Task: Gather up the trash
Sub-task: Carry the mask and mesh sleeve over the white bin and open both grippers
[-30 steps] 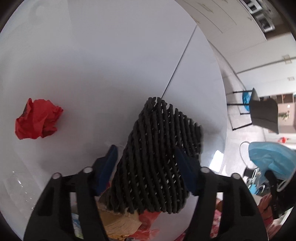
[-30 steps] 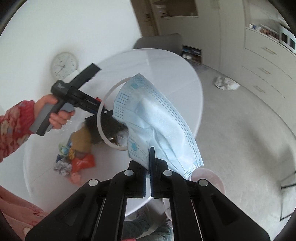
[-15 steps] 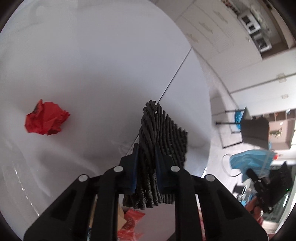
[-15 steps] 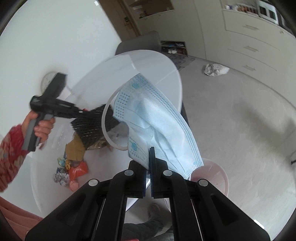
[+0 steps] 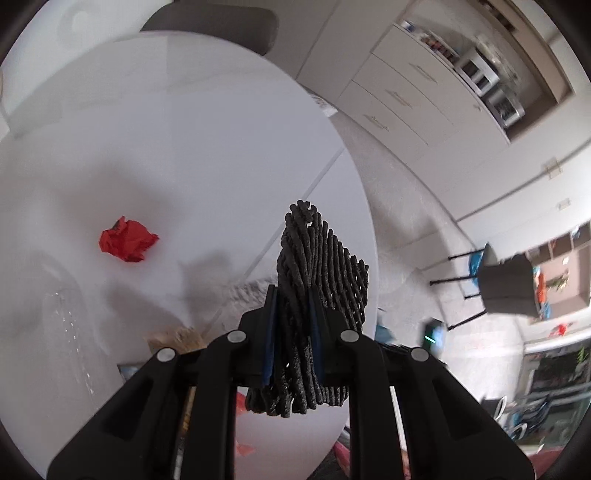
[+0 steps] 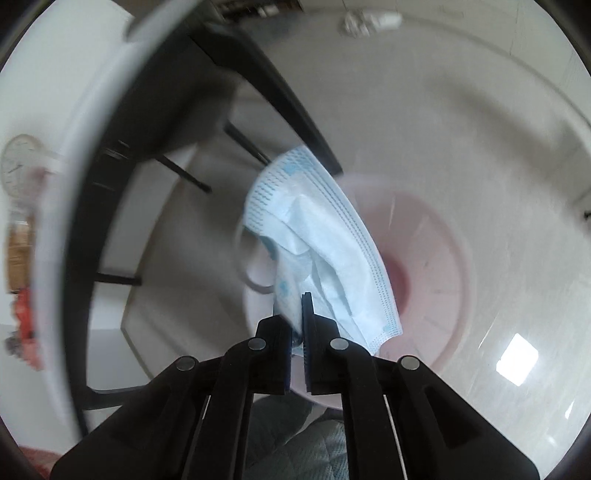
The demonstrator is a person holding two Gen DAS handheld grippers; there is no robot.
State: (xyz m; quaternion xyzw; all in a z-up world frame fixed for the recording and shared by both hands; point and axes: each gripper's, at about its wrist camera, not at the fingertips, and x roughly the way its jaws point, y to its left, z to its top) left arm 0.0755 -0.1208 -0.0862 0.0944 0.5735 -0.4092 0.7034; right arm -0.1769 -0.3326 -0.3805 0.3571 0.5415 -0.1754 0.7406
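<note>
My left gripper is shut on a black woven mesh, which hangs lifted above the white round table. A red crumpled paper lies on the table to the left of it. In the right wrist view my right gripper points down beside the table, over a pink bin on the floor. A blue face mask is between its pads; the jaws are opening slightly, and the mask still hangs from them above the bin's mouth.
A brown paper scrap and a clear plastic piece lie near the table's front. A grey chair stands behind the table and a dark stool on the floor. The table's rim is at the left, and crumpled paper lies on the floor.
The left jaws closed on the black mesh and lifted it off the table. The right gripper sank with the mask from above the table down to the pink bin.
</note>
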